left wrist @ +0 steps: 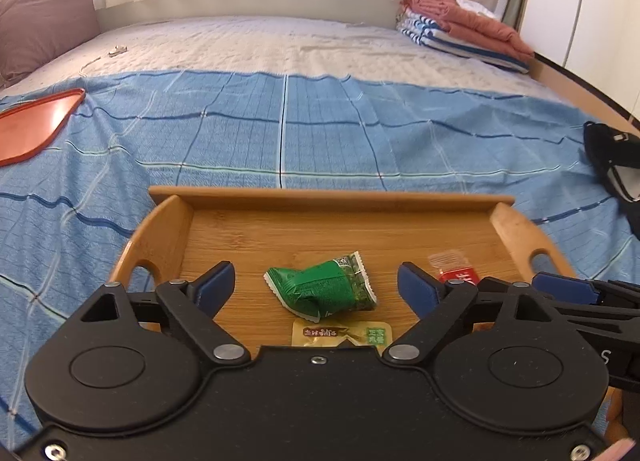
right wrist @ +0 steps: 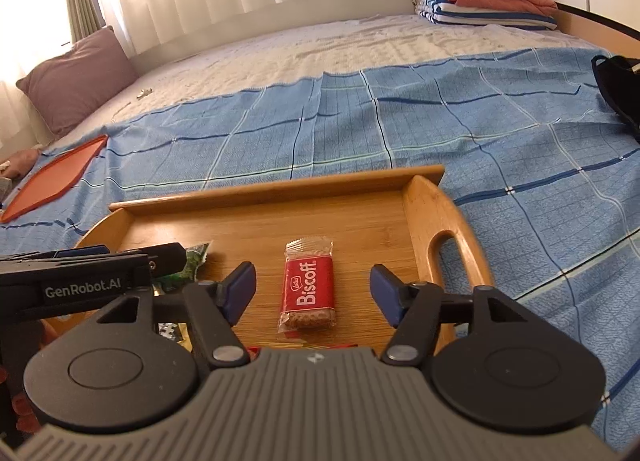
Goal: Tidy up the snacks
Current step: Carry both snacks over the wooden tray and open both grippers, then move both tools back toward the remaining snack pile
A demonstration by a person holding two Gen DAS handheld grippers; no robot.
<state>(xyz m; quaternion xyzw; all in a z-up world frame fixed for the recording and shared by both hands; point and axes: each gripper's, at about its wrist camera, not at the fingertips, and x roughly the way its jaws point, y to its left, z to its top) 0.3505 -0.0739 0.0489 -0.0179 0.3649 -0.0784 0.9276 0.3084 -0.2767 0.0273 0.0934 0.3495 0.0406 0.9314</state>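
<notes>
We see the Biscoff biscuit packet [right wrist: 308, 285] lying flat on the bamboo tray [right wrist: 424, 201], its long axis running from the frame's bottom toward the top, at centre. Our right gripper [right wrist: 313, 289] stands with jaws apart around it, untouching. Our left gripper [left wrist: 316, 288] likewise gapes around the green snack packet [left wrist: 322, 287], which lies slantwise.

"Biscoff" on the red biscuit packet [right wrist: 309, 289]; "GenRobot.AI" on the left tool [right wrist: 120, 261].
</notes>
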